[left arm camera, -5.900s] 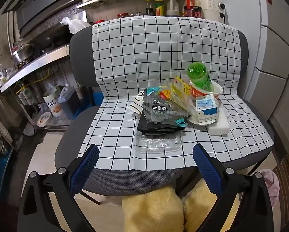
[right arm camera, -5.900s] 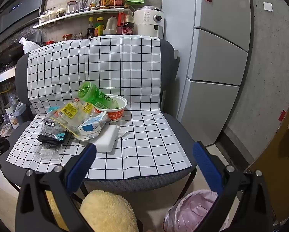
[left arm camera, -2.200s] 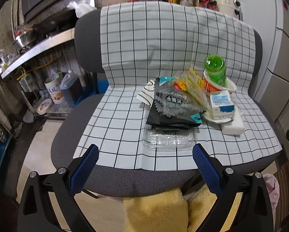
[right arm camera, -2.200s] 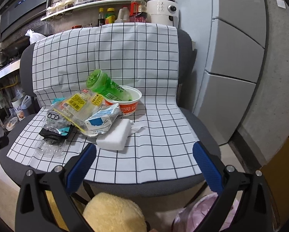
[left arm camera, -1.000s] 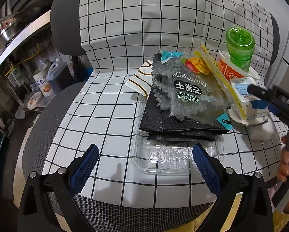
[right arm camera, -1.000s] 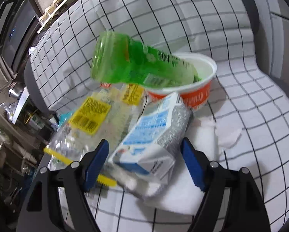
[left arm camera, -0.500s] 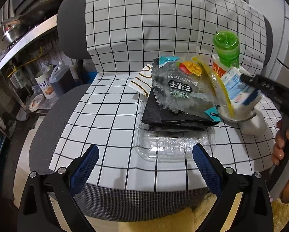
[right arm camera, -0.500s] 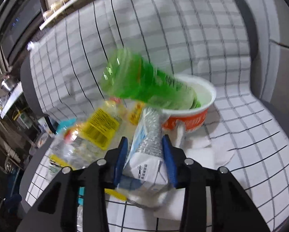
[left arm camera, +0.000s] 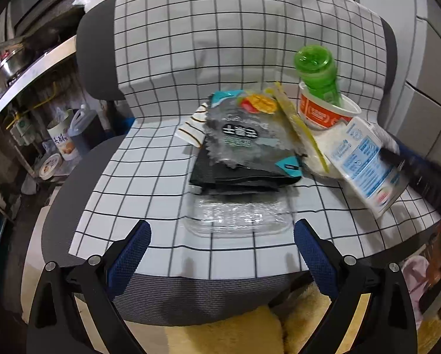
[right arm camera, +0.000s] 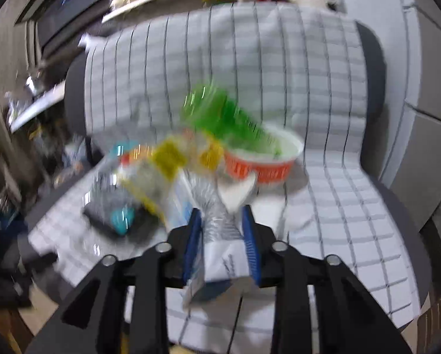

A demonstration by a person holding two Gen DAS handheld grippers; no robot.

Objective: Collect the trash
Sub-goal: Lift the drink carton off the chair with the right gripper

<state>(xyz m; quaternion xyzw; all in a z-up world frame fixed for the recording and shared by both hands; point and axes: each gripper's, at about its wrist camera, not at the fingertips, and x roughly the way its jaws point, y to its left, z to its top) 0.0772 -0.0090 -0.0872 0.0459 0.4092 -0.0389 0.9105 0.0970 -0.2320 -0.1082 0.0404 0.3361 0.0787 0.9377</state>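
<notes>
My view takes in a grey chair [left arm camera: 96,53] draped with a checked cloth [left arm camera: 235,47]; left of it, a steel counter [left arm camera: 28,70] (a white tub [left arm camera: 61,143] and jug [left arm camera: 84,126] beneath); right, a refrigerator [left arm camera: 429,59].

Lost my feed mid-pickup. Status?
Right hand-held gripper shut on carton, lifted off the seat. Left hand-held gripper open, empty. Bottle, cup, wrappers, tray remain. Nothing blocking.
</notes>
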